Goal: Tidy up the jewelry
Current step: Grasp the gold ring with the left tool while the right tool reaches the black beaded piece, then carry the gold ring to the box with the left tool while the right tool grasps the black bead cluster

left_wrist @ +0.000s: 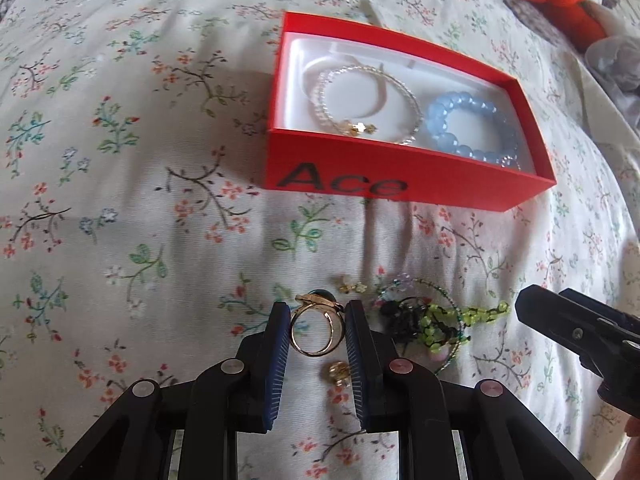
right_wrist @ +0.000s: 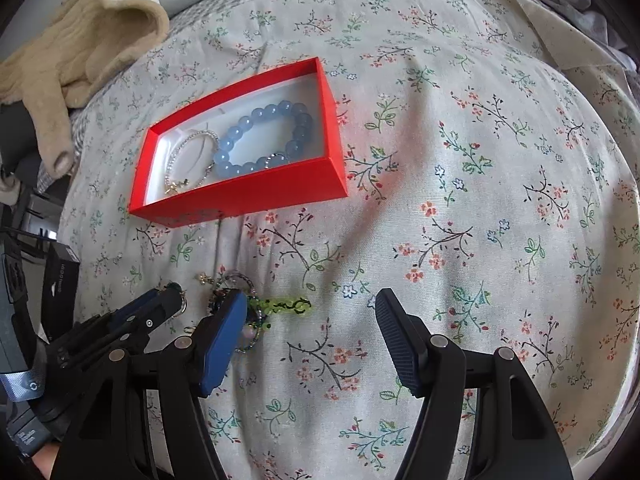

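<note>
while your left gripper (left_wrist: 318, 314) is closing its pads on the gold ring (left_wrist: 316, 330) lying on the floral bedspread (left_wrist: 120, 200), your right gripper (right_wrist: 312, 308) is hovering wide open with nothing in it, just beside the green bead tangle (left_wrist: 444, 320), red box (left_wrist: 400, 176) sitting beyond, holding the blue bead bracelet (left_wrist: 472, 124).

The left gripper (left_wrist: 317, 330) clamps a gold ring (left_wrist: 317, 330) with a dark green stone over the floral bedspread (left_wrist: 120, 160). Just beside it lie a green beaded bracelet (left_wrist: 452, 320) and a small gold earring (left_wrist: 338, 372). Toward the bedspread's far edge, a red box (left_wrist: 400, 182) holds a blue beaded bracelet (left_wrist: 468, 128) and a clear beaded bracelet (left_wrist: 368, 104). The right gripper (left_wrist: 560, 320) enters at right.
</note>
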The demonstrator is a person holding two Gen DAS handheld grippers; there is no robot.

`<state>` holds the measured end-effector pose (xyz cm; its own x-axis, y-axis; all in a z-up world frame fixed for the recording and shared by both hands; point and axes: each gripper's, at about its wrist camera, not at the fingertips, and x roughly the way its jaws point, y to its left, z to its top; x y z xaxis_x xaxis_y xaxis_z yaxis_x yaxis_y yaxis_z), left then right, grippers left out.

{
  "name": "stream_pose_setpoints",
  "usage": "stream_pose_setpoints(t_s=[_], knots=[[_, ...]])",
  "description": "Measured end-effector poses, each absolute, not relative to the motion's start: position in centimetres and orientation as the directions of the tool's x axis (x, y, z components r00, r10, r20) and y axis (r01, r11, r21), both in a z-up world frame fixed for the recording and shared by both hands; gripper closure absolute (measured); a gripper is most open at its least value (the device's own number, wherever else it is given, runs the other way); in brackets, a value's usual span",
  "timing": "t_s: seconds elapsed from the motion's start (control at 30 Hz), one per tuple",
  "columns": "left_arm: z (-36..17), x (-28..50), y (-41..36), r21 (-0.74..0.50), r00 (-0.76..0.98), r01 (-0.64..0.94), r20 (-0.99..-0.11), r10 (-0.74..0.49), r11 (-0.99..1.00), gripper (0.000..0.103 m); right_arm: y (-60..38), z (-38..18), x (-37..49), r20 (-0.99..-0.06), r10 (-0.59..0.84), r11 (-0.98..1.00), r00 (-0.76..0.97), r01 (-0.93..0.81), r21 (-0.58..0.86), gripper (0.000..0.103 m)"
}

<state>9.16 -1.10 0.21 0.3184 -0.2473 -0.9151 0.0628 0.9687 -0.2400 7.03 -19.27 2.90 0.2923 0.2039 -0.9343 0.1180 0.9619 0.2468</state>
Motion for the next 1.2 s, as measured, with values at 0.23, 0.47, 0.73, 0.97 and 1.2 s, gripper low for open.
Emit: stream_pose_setpoints(t_s=[0.23, 0.47, 0.73, 0.97, 1.2], knots=[[0.5, 7.7, 1.9, -0.233, 0.332, 0.043, -0.914, -0.234, 0.972, 0.081, -16.0, 2.5, 7.3, -0.935, 0.229, 0.965, 0.273, 0.061, 0.254, 0.050], [0.7, 6.8, 5.0, -0.234, 0.337, 0.011, -0.915, -0.223, 0.972, 0.081, -12.8, 1.7, 7.9, -0.935, 0.256, 0.963, 0.244, 0.019, 0.269, 0.068], [0.7, 6.5, 6.7, -0.246, 0.337, -0.006, -0.913, -0.229, 0.969, 0.081, -10.8, 0.5, 8.7, -0.947, 0.237, 0.970, 0.219, -0.010, 0.241, 0.080], [0.9, 6.6, 6.7, -0.252, 0.334, -0.002, -0.912, -0.237, 0.968, 0.081, -10.7, -0.7, 9.2, -0.958, 0.209, 0.976, 0.198, 0.010, 0.215, 0.083], [0.9, 6.6, 6.7, -0.253, 0.334, 0.000, -0.912, -0.239, 0.967, 0.081, -10.9, -0.4, 9.0, -0.955, 0.210, 0.976, 0.209, 0.009, 0.217, 0.089]])
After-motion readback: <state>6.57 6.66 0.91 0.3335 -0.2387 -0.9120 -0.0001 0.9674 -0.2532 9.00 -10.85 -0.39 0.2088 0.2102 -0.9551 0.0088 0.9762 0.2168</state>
